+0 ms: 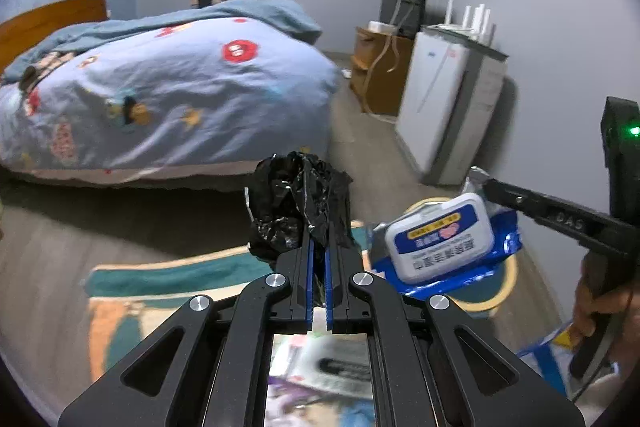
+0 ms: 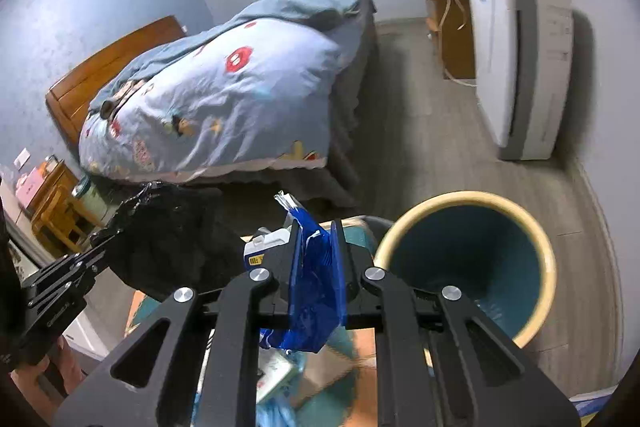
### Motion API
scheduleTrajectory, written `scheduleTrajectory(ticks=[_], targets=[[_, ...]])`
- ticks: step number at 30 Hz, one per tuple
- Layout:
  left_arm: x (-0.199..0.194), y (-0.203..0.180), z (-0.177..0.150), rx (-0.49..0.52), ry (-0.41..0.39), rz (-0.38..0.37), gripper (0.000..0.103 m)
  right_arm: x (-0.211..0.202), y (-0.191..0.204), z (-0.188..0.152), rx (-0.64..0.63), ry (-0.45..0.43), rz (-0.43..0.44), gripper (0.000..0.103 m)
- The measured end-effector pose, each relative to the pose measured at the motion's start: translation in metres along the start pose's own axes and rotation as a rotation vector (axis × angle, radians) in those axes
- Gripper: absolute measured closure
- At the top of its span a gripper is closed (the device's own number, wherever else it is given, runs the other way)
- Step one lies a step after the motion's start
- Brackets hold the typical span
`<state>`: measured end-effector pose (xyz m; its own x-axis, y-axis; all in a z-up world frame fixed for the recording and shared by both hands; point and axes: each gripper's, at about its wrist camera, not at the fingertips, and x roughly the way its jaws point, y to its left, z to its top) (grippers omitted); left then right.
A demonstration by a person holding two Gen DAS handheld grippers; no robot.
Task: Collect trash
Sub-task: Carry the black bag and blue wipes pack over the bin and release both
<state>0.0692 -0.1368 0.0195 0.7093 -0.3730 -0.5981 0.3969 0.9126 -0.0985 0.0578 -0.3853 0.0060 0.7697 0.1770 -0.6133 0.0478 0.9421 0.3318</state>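
Note:
My left gripper (image 1: 318, 241) is shut on a crumpled black plastic bag (image 1: 296, 203), held in the air above the rug. In the right wrist view the bag (image 2: 172, 239) hangs at the left from the left gripper (image 2: 100, 247). My right gripper (image 2: 316, 227) is shut on a blue wet-wipes pack (image 2: 316, 275) with a white lid. From the left wrist view the pack (image 1: 436, 239) hangs at the right gripper (image 1: 482, 183). A round bin with a cream rim (image 2: 546, 267) and teal inside stands open just right of the pack.
A bed with a blue patterned quilt (image 1: 160, 87) fills the left and middle. A white appliance (image 2: 516, 67) and a wooden cabinet (image 1: 380, 67) stand along the right wall. A teal and orange rug (image 1: 160, 279) lies under the grippers. A wooden nightstand (image 2: 52, 207) stands at far left.

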Motion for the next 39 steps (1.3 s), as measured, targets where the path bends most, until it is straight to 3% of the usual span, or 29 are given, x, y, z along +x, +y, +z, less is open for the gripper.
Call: scheduleTrajectory(ticks=[10, 17, 25, 30, 34, 37, 39], targets=[[0.017, -0.063, 0.002, 0.075, -0.016, -0.11, 0.098, -0.039, -0.064, 0.014, 0.07, -0.123, -0.154, 0.09], [0.036, -0.094, 0.002, 0.099, -0.005, -0.193, 0.098, -0.051, -0.106, 0.016, 0.078, -0.157, -0.309, 0.09], [0.074, -0.123, 0.004, 0.068, 0.029, -0.298, 0.098, -0.044, -0.143, 0.003, 0.12, -0.107, -0.442, 0.09], [0.1, -0.133, 0.005, 0.045, 0.063, -0.313, 0.098, -0.025, -0.15, -0.008, 0.097, -0.033, -0.523, 0.09], [0.124, -0.147, -0.011, 0.114, 0.12, -0.283, 0.097, -0.013, -0.155, -0.016, 0.097, 0.015, -0.547, 0.085], [0.133, -0.153, -0.021, 0.18, 0.161, -0.257, 0.078, -0.007, -0.156, -0.017, 0.124, 0.038, -0.524, 0.072], [0.13, -0.151, -0.022, 0.195, 0.15, -0.25, 0.042, -0.007, -0.151, -0.016, 0.114, 0.029, -0.518, 0.049]])
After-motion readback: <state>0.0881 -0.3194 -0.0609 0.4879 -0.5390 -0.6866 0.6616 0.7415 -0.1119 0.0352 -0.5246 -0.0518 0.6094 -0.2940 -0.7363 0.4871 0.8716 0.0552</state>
